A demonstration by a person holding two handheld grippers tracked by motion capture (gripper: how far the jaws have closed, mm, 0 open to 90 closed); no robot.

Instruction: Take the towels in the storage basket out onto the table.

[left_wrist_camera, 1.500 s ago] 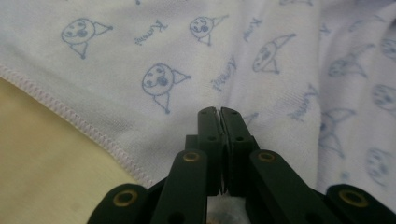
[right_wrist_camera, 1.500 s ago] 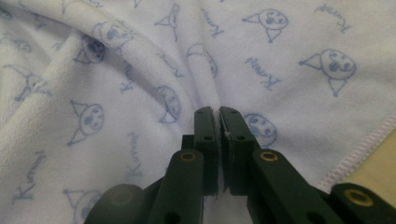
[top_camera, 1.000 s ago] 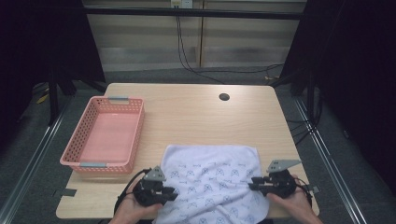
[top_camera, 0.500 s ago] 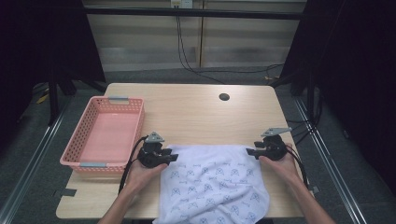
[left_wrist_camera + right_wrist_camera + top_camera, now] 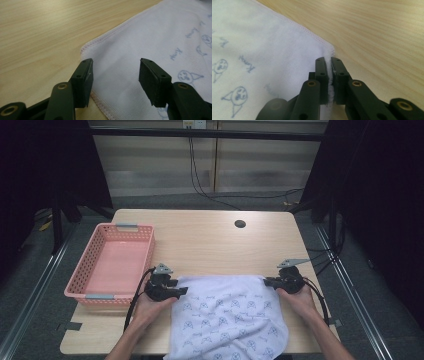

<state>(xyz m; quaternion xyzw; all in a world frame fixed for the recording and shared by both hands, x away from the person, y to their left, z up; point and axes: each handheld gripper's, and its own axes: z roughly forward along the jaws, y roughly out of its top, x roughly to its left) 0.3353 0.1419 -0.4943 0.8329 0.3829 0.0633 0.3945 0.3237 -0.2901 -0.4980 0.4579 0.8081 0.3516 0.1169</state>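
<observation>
A white cloth (image 5: 227, 315) printed with small blue figures lies on the wooden table (image 5: 210, 240), and its near part hangs over the front edge. My left gripper (image 5: 182, 291) sits at the cloth's far left corner. In the left gripper view that gripper (image 5: 115, 66) is open. Its jaws have just been opening, and the hemmed corner (image 5: 155, 37) lies flat between them, untouched. My right gripper (image 5: 267, 281) is at the far right corner. Its jaws have just closed, and the right gripper (image 5: 329, 61) pinches the cloth's edge (image 5: 262, 37) between its pads.
A pink plastic basket (image 5: 112, 265) stands on the table's left side, close to my left hand. A round cable hole (image 5: 240, 224) sits near the far edge. Bare wood stretches beyond the cloth. Dark floor and rails surround the table.
Both hands moved away from the person, from the cloth's near part to its far corners. Over the last half second they stayed put. The cloth's far edge has not shifted.
</observation>
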